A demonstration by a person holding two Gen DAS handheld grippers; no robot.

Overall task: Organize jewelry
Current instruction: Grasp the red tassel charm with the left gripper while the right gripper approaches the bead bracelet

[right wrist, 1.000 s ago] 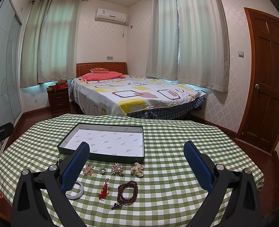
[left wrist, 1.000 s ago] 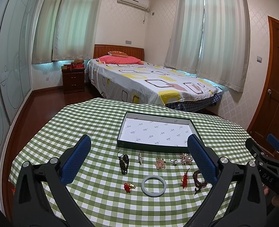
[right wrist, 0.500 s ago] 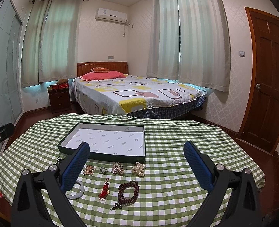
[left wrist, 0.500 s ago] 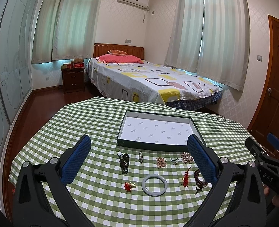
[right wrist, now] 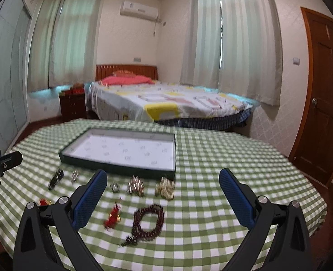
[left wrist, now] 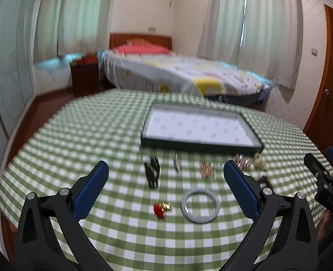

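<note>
The left gripper (left wrist: 165, 186) hangs above the table with its blue-padded fingers (left wrist: 92, 188) spread wide and holding nothing; the right gripper (right wrist: 160, 197) is likewise wide apart and empty.

Taking the shallow dark-green tray with a white printed lining (left wrist: 200, 128) as landmark, every piece of jewelry lies outside it, on the green-and-white checked tablecloth (left wrist: 94, 135) along its near edge. In the left wrist view, a pale grey jade-like bangle (left wrist: 200, 206) lies flat between the left fingers, well short of the tray, with a small red-and-gold charm (left wrist: 162, 207) just to its left. Closer to the tray sit a dark brooch-like piece (left wrist: 152, 171), a slim silver pin (left wrist: 177, 165) and a coppery cluster (left wrist: 206, 169); the blur hides finer detail.

In the right wrist view, a string of dark brown wooden beads (right wrist: 148, 222) lies between the right fingers, a red tasselled charm (right wrist: 113, 216) just to its left. Nearer the tray's front edge are a gold flower-shaped piece (right wrist: 165, 188), a pearly cluster (right wrist: 135, 185) and a small silver ring (right wrist: 115, 187).
</note>
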